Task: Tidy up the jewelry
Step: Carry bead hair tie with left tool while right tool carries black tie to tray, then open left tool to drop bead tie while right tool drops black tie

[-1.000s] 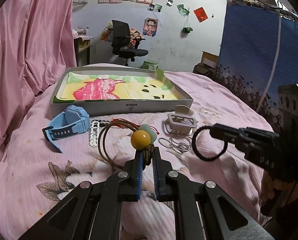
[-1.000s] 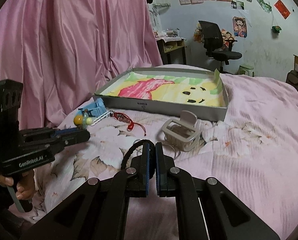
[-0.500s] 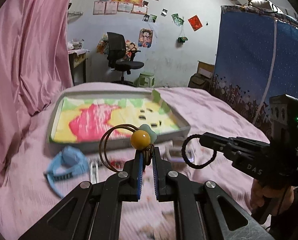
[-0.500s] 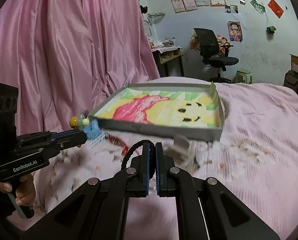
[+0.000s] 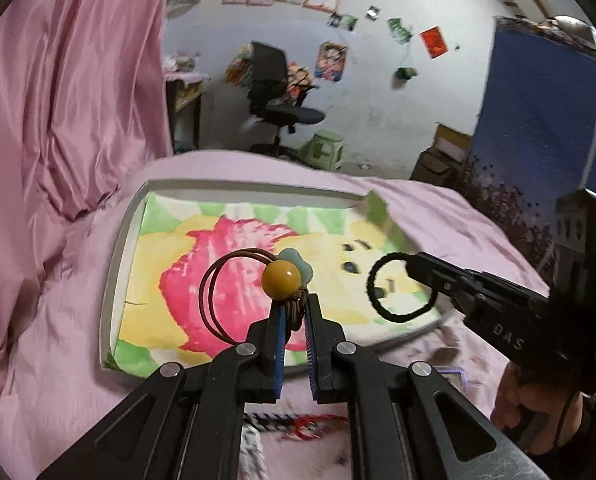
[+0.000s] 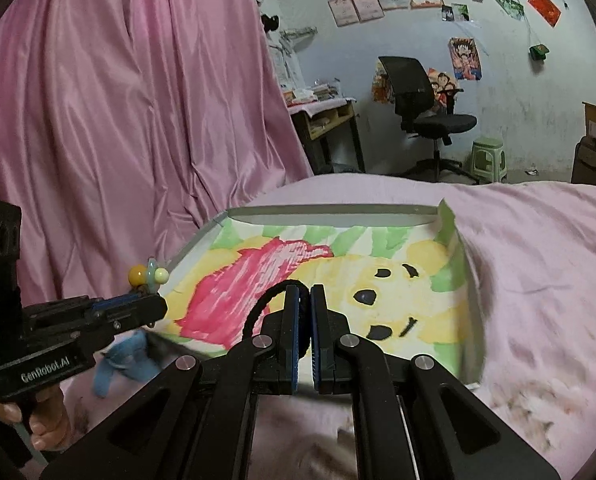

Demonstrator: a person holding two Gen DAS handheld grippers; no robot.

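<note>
My left gripper (image 5: 294, 312) is shut on a brown hair tie with a yellow bead and a pale green charm (image 5: 282, 278), held above the near part of the grey tray (image 5: 110, 280) with its colourful cartoon lining. My right gripper (image 6: 305, 298) is shut on a black hair tie (image 6: 264, 306), also held above the tray (image 6: 473, 300). The black hair tie (image 5: 397, 284) and the right gripper show in the left wrist view at the right. The left gripper with the bead tie (image 6: 144, 276) shows in the right wrist view at the left.
The tray lies on a pink flowered bedspread (image 6: 537, 260). A blue watch (image 6: 122, 360) lies in front of the tray, blurred. A white bracelet and a red cord (image 5: 298, 432) lie below the left gripper. A pink curtain (image 5: 58, 100) hangs at the left.
Both grippers have lifted from the bedspread and moved forward over the tray, each still holding its hair tie. The loose items on the bed have dropped out of the middle of view.
</note>
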